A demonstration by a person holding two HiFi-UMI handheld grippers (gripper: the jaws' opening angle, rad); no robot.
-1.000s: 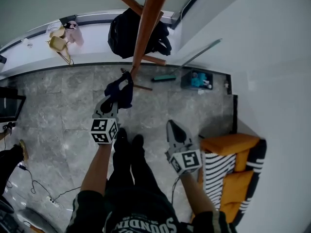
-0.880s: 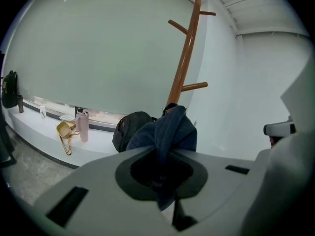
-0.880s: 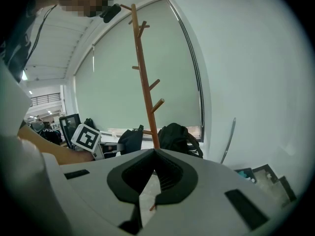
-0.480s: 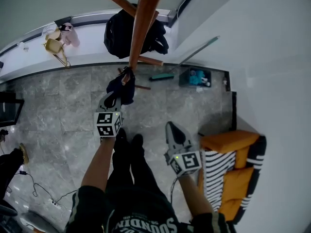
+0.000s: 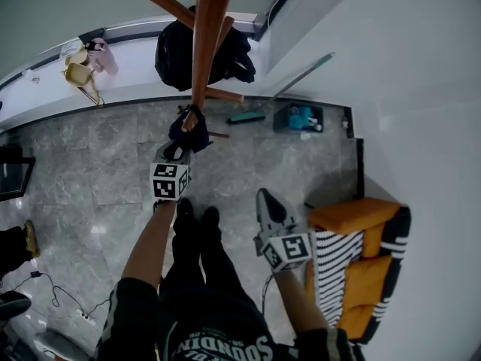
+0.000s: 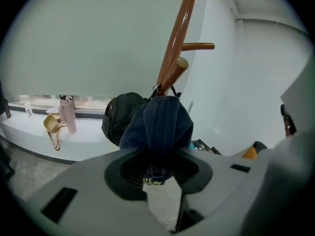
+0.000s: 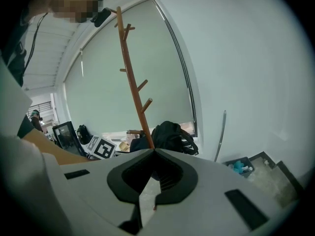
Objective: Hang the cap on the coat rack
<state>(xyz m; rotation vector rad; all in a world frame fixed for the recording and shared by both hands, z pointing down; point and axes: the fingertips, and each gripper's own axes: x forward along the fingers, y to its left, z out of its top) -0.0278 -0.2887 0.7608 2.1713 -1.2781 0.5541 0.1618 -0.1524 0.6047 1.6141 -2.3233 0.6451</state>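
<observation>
A dark navy cap (image 6: pixel 162 127) hangs over a lower peg (image 6: pixel 174 73) of the brown wooden coat rack (image 6: pixel 178 33). In the head view the cap (image 5: pixel 189 130) sits against the pole (image 5: pixel 203 43), just beyond my left gripper (image 5: pixel 177 150). My left gripper (image 6: pixel 156 168) has just been opening its jaws; the cap's lower edge still dangles between them with a gap at the sides. My right gripper (image 5: pixel 264 195) stays low by the person's right side, shut and holding nothing; its own view (image 7: pixel 153 151) looks at the rack (image 7: pixel 133 82) from a distance.
A black backpack (image 5: pixel 176 47) lies on the white window ledge (image 5: pixel 45 89) behind the rack, with a pink bottle (image 5: pixel 101 55) further left. An orange chair with a striped cushion (image 5: pixel 361 262) stands at the right. A blue box (image 5: pixel 302 119) sits by the white wall.
My left gripper carried the cap closer to the pole and set it over the peg, then its jaws came apart. The right gripper has hardly moved.
</observation>
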